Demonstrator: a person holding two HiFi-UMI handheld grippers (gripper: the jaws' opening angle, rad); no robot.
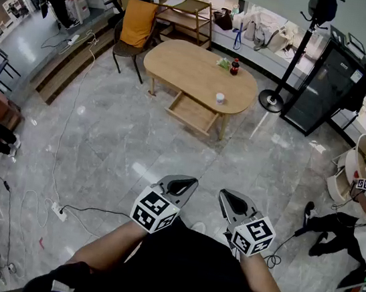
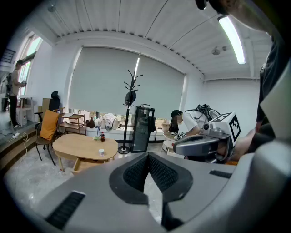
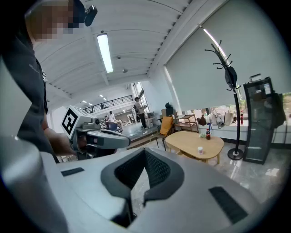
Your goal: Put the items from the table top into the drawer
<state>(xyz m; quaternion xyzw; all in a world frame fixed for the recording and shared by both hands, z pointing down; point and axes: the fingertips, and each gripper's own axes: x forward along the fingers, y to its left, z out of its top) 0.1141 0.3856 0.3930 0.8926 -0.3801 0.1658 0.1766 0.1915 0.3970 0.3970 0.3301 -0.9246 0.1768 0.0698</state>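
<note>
Lying far across the floor, the tabletop and its open drawer are well apart from the left gripper and right gripper. Their fingers are closed on nothing. The bottle and cup could be toppled if reached with fingers unopened.

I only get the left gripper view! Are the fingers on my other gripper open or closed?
Observer: Closed. In the right gripper view, the right gripper has its fingers pressed together, with nothing between them.
Operator: Is anything inside the drawer?
Observer: The head view looks down into the open drawer under the table. Nothing shows inside it.
Operator: Is there stuff on the floor near me?
Observer: Yes. In the head view, a white power strip lies on the floor, to the left of the left gripper.
</note>
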